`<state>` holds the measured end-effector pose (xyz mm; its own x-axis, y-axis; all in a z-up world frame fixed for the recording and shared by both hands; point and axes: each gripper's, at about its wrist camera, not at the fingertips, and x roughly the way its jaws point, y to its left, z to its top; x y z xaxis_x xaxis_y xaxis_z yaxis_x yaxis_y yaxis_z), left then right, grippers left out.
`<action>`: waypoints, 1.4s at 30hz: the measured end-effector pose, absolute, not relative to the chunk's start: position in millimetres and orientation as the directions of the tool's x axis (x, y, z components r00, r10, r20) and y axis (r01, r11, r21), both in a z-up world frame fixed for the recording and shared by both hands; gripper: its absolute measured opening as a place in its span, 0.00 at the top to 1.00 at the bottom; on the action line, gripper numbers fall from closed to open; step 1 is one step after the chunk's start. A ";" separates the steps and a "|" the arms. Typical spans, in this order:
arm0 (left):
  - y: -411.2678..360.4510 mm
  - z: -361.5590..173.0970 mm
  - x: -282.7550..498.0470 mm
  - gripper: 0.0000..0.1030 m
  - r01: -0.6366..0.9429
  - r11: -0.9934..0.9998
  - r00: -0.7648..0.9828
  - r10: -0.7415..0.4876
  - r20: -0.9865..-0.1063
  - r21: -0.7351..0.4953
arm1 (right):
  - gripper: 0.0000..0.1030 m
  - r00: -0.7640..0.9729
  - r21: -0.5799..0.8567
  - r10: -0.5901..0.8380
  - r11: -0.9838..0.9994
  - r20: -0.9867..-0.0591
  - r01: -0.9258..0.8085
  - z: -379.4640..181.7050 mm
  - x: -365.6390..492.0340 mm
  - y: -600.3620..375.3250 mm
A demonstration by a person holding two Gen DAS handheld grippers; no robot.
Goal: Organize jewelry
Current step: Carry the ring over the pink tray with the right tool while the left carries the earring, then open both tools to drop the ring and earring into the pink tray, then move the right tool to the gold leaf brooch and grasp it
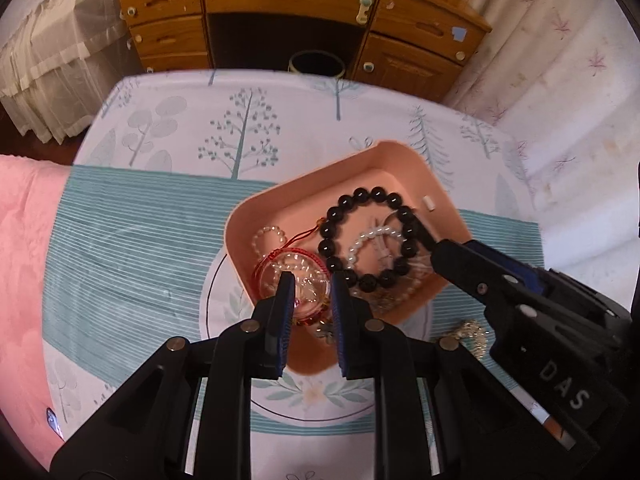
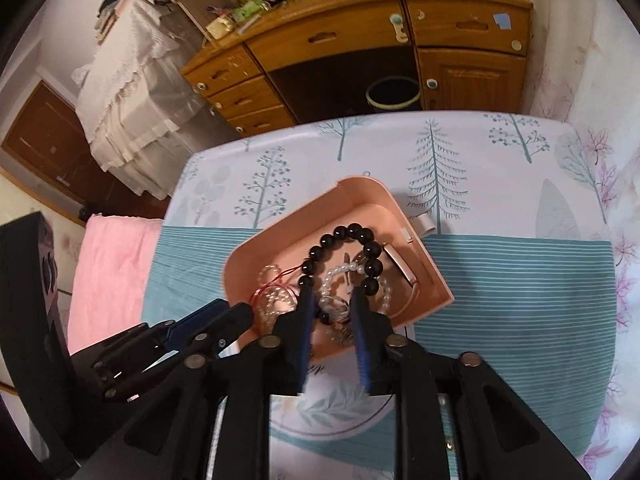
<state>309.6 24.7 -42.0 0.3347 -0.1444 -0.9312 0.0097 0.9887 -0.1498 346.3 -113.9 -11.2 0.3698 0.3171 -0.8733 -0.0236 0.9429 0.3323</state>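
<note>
Looking down over the table with its tree-print cloth (image 1: 248, 128), we hold both grippers above a peach plastic tray (image 1: 384, 160) near the table's middle. A black round-bead bracelet (image 1: 340, 208) lies inside it over a white pearl strand (image 1: 372, 236). Our left gripper (image 1: 310, 284) stands slightly parted above a clear glass-bead bracelet with red cord (image 1: 304, 268) at the tray's near edge; whether it pinches it we cannot tell. Our right gripper (image 2: 332, 300) is released, its jaws astride the black bracelet.

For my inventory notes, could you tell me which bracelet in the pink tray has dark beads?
The black bead bracelet, largest-beaded; the pearl bracelet and clear bead bracelet are pale.
</note>
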 end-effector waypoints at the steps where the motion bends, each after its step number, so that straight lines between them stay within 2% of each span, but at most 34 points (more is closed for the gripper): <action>1: 25.8 -48.1 312.7 0.84 0.009 0.987 0.324 -0.153 -0.934 -0.158 | 0.64 0.366 0.330 0.314 0.944 -0.876 -0.021 -16.7 349.0 -112.2; 2: 27.2 -52.7 314.6 0.84 0.009 0.986 0.315 -0.161 -0.935 -0.166 | 0.57 0.369 0.327 0.311 0.945 -0.876 -0.019 -22.2 349.6 -112.6; 3: 28.9 -57.3 315.8 0.84 0.006 0.985 0.306 -0.164 -0.938 -0.170 | 0.55 0.374 0.328 0.310 0.945 -0.874 -0.016 -26.1 351.8 -112.7; 7: 31.8 -70.7 316.2 0.83 0.005 0.985 0.284 -0.165 -0.945 -0.171 | 0.54 0.380 0.352 0.333 0.936 -0.863 -0.020 -36.4 352.0 -117.6; 10: 32.6 -76.3 312.3 0.73 0.013 0.981 0.279 -0.188 -0.942 -0.192 | 0.54 0.376 0.346 0.329 0.938 -0.866 -0.025 -39.5 346.6 -122.5; 20: 16.7 -53.0 283.0 0.67 0.078 0.979 0.292 -0.201 -0.935 -0.186 | 0.54 0.360 0.316 0.313 0.947 -0.879 -0.050 -34.1 311.5 -144.9; 25: 10.6 -36.2 263.6 0.53 0.110 0.975 0.325 -0.220 -0.920 -0.194 | 0.54 0.346 0.303 0.302 0.952 -0.888 -0.055 -34.0 288.3 -158.1; 42: -4.3 -18.5 186.0 0.52 0.156 0.979 0.423 -0.185 -0.887 -0.130 | 0.54 0.338 0.281 0.273 0.959 -0.901 -0.025 -39.8 223.7 -201.0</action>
<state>186.0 -4.3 -18.5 0.4227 -0.1847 -0.8873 0.1556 0.9793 -0.1297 223.7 -201.0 -39.8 0.3379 0.2731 -0.9007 -0.0252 0.9593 0.2814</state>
